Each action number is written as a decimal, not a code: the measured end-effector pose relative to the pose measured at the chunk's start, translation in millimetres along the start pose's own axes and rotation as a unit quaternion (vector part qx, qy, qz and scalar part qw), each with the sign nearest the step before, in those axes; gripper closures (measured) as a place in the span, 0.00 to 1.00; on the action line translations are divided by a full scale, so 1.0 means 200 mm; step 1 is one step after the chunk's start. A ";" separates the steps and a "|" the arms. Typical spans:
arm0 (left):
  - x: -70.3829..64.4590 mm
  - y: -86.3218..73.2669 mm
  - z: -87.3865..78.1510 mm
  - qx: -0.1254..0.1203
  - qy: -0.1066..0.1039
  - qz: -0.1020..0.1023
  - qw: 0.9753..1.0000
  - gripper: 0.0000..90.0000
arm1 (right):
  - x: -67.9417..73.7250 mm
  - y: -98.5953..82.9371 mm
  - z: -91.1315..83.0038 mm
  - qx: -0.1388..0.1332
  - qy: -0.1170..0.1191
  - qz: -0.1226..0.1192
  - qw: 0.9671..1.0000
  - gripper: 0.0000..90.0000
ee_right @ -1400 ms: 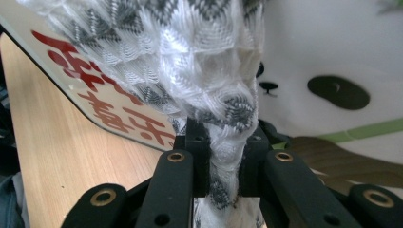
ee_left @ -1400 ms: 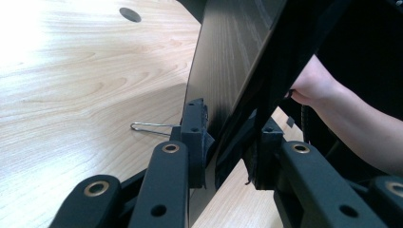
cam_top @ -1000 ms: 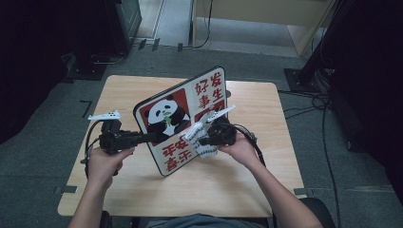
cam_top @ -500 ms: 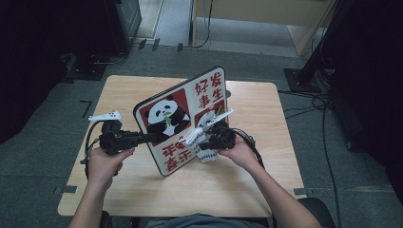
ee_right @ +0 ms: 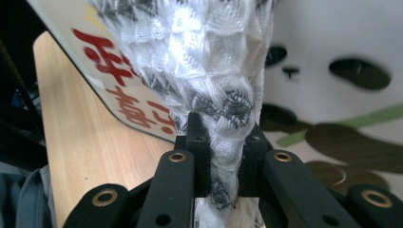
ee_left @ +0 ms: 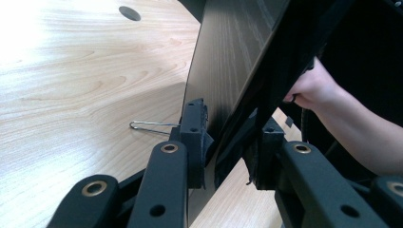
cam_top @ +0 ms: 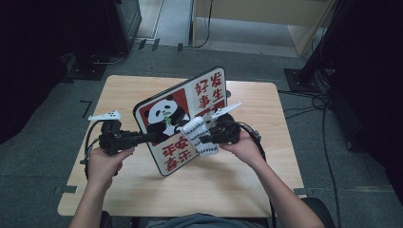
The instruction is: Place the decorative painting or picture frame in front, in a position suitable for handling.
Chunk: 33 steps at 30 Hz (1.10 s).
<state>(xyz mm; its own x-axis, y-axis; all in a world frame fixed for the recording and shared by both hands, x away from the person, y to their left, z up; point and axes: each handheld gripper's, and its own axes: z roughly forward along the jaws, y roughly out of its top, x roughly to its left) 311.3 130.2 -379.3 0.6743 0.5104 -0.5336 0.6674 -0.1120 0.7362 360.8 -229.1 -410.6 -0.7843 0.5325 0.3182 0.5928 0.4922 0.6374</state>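
The board (cam_top: 183, 121), printed with a panda and red characters, stands tilted on its lower edge near the middle of the worktop (cam_top: 237, 183), its picture side facing the person. The left tool (cam_top: 151, 137) is clenched on the board's left edge; in the left gripper view its jaws pinch the dark rim of the board (ee_left: 237, 76) from both sides, and a thin wire clip (ee_left: 152, 125) lies on the worktop just beyond. The right tool (cam_top: 205, 138) grasps a white and grey knitted cloth (cam_top: 199, 137), bunched between its jaws, and presses it against the printed face of the board (ee_right: 332, 42), over the panda.
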 end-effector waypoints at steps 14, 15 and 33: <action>0.00 0.00 0.00 0.000 0.001 0.000 1.000 0.81 | 0.11 0.27 -0.20 -0.025 -0.017 -0.039 0.999 0.90; 0.00 0.00 0.00 0.000 0.001 0.000 1.000 0.81 | 0.12 0.28 -0.21 -0.027 -0.018 -0.039 0.999 0.90; -0.01 0.00 0.00 0.004 0.008 0.003 1.000 0.81 | 0.25 0.62 -0.36 -0.047 -0.029 -0.074 0.996 0.90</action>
<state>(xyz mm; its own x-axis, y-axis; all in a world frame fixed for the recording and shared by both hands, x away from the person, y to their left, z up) 311.1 128.8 -378.3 0.6734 0.5235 -0.5220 0.6658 -0.1225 0.7360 381.0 -191.1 -265.0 -0.8482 0.4991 0.1774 0.4499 0.5022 0.7385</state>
